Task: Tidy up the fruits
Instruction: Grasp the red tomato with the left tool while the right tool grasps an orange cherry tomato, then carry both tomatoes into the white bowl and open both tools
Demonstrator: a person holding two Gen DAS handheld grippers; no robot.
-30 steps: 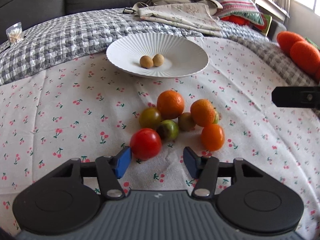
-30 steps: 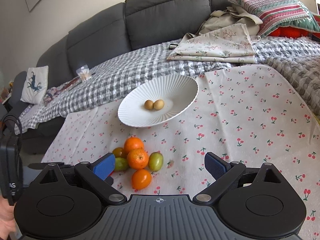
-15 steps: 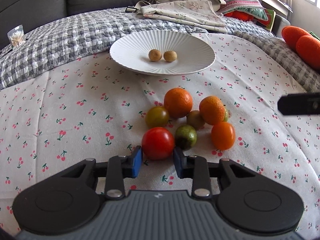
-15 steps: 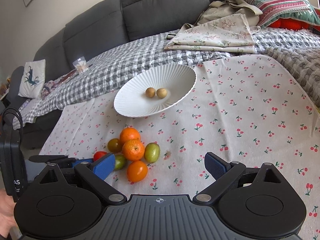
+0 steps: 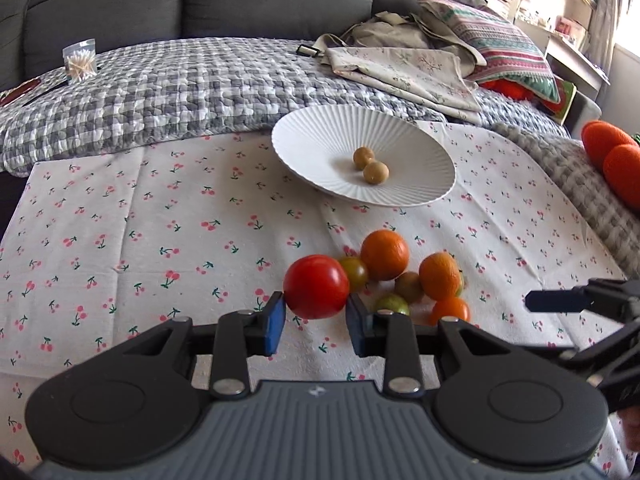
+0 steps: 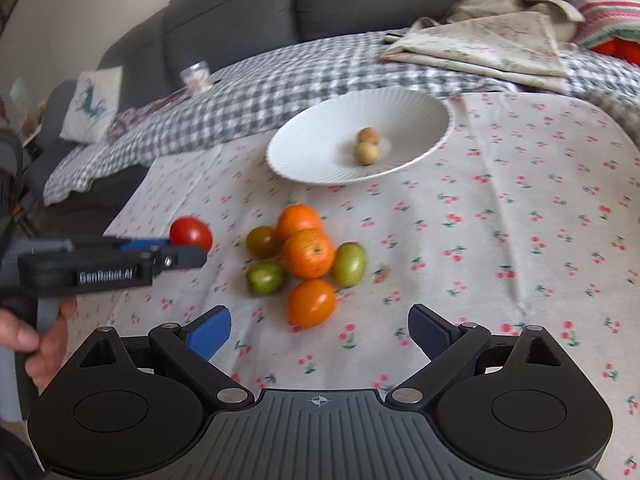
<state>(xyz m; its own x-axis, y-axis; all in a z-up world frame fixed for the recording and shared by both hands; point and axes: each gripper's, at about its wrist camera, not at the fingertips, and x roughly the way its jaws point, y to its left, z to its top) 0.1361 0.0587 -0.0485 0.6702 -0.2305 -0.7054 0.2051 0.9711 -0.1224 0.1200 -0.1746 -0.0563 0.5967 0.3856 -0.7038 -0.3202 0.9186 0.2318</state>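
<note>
My left gripper [image 5: 316, 314] is shut on a red tomato [image 5: 316, 286] and holds it above the cherry-print cloth; it also shows from the side in the right wrist view [image 6: 188, 254] with the tomato [image 6: 191, 233]. A pile of oranges and green-brown fruits [image 5: 404, 276] lies on the cloth just beyond, also seen in the right wrist view [image 6: 308, 256]. A white ribbed plate [image 5: 400, 136] behind holds two small tan fruits [image 5: 370, 164]. My right gripper [image 6: 320, 330] is open and empty, just in front of an orange tomato [image 6: 311, 303].
A grey checked quilt [image 5: 180, 84] lies behind the plate with a bag of cotton swabs [image 5: 80, 60] on it. Folded cloths [image 5: 404, 68] and a striped pillow [image 5: 508, 44] sit at the back right. Orange cushions [image 5: 612, 152] lie at the right edge.
My left gripper closed on the red tomato and lifted it off the cloth, moving left. My right gripper moved closer to the fruit pile and stayed open.
</note>
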